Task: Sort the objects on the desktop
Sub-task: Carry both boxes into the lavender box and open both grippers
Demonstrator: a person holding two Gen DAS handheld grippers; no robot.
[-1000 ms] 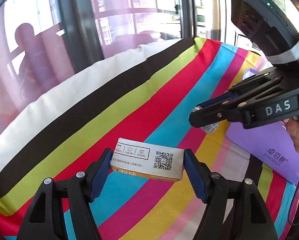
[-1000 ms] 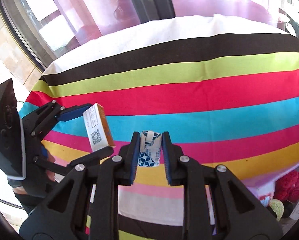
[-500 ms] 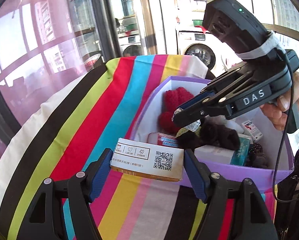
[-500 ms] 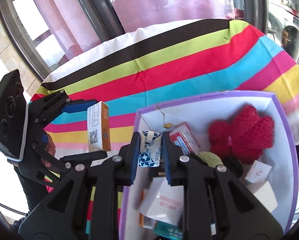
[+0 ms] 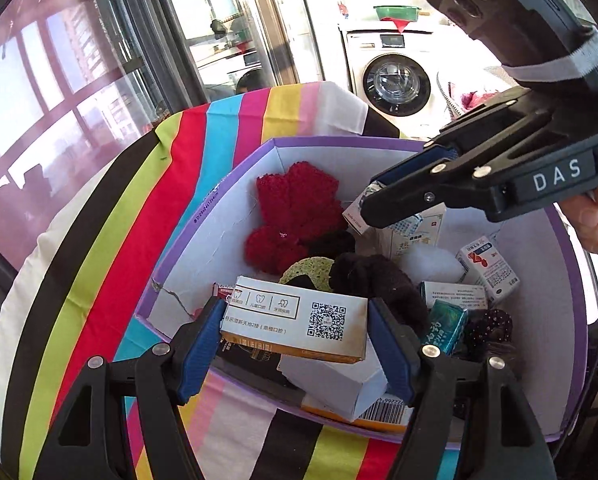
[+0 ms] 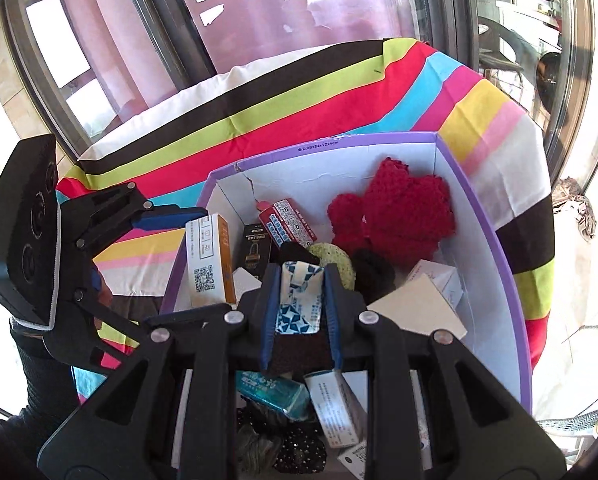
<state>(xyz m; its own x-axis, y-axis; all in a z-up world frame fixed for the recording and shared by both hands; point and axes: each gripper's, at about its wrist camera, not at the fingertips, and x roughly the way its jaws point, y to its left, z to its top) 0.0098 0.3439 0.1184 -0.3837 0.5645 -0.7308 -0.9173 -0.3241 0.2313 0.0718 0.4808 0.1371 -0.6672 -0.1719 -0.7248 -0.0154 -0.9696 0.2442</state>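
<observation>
We've got both loads over the purple box (image 5: 567,240), so the step in hand looks like the drop. To do it well we'd let each piece go only once it's well inside the rim, low over the pile, so nothing bounces out onto the striped cloth (image 5: 111,216). Best drop spot for the left load is prob the near-left corner of the box, where there's a gap by the wall; the right load can go mid-box on top of the dark fabric.

Left gripper (image 5: 295,330): jaws wide, blue pads clamped on the ends of the toothpaste carton (image 5: 295,320), held flat, QR code up, sitting just above the near edge of the box w/ the pile below. Right gripper (image 6: 299,300): jaws nearly shut, pinching the blue-white sachet (image 6: 299,300) upright, over the middle of the box.

Pose: both grippers tilt downward into the box, the left coming in from the near-left side, the right from the right side, tips apart, no clash
</observation>
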